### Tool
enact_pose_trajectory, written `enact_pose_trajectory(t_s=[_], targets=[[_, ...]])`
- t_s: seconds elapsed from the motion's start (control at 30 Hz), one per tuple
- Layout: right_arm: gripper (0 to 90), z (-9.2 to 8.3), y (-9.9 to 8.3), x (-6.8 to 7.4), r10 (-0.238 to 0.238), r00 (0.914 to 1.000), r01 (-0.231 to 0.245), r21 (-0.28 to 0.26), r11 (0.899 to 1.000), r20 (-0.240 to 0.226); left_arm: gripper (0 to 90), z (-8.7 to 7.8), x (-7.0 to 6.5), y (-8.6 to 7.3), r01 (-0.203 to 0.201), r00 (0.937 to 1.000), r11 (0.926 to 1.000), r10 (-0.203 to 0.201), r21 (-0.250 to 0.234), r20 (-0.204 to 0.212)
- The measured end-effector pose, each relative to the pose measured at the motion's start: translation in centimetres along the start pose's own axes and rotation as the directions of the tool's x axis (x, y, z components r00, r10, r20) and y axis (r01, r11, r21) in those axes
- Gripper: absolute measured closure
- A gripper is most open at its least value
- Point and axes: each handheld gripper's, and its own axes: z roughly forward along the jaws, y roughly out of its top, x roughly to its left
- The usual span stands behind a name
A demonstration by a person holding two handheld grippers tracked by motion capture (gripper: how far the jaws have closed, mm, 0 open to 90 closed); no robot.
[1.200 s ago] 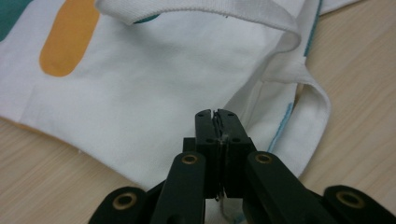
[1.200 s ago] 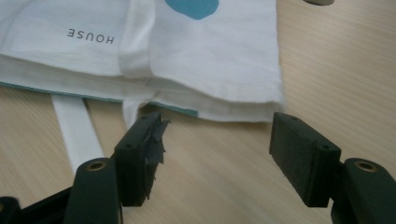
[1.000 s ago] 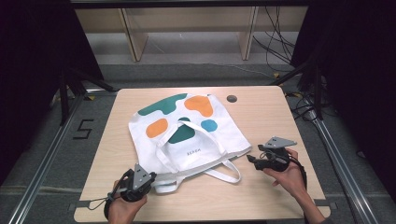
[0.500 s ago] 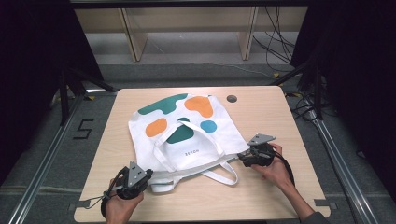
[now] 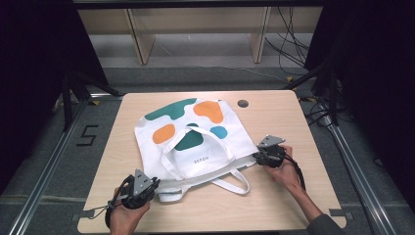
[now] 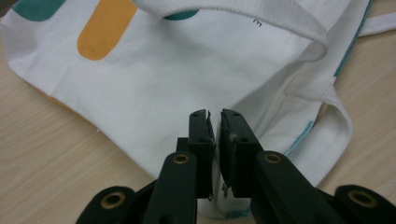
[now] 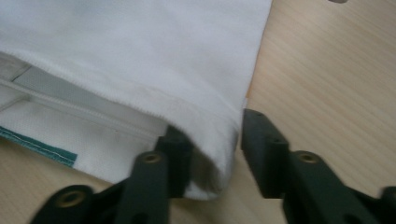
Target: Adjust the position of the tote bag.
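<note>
With the white cloth tote bag printed with green, orange and blue blobs [image 5: 195,142] lying flat mid-table, the left gripper [image 6: 215,140] pinches its near-left corner while the right gripper [image 7: 210,149], jaws apart, straddles its near-right corner, probably needing to close next.

A white tote bag [image 5: 195,142] lies on the bench [image 5: 274,200]. On the front of the bag there is a small line of dark capital letters [image 5: 201,159]; in the high view they are too small to read with certainty. In the left gripper view one letter of this line is seen near the folded edge, and it looks like an "E" [image 6: 256,21]. On the floor at the left of the bench a large number "5" [image 5: 87,135] is marked.
</note>
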Motion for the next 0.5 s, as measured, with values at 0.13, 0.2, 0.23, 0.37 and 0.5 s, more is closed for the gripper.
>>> enact_pose_trajectory(t_s=[0.13,0.2,0.23,0.37,0.5], targets=[[80.4,-0.3,0.4,0.0,-0.07,0.9967,0.069,0.019,0.997,0.041,77.5,0.4,-0.4,-0.1,-0.016,0.9997,0.9998,0.017,0.013,-0.015],[80.9,-0.7,0.4,0.1,-0.089,0.9954,0.088,0.026,0.996,0.035,77.9,0.1,-0.4,-0.1,-0.032,0.9994,0.9992,0.032,0.023,-0.009],[80.9,-0.9,0.4,0.2,-0.091,0.9954,0.09,0.028,0.996,0.031,78.2,0.1,-0.5,0.0,-0.035,0.9993,0.9991,0.035,0.022,-0.009],[80.9,-3.0,-0.6,1.0,-0.096,0.9954,0.095,0.041,0.995,0.002,78.6,0.2,-0.4,-0.2,-0.043,0.999,0.9989,0.043,0.021,-0.014],[80.7,-6.1,-2.2,2.2,-0.1,0.9947,0.101,0.034,0.994,-0.022,77.4,0.2,-0.5,-0.4,-0.032,0.9993,0.9994,0.032,0.012,-0.021]])
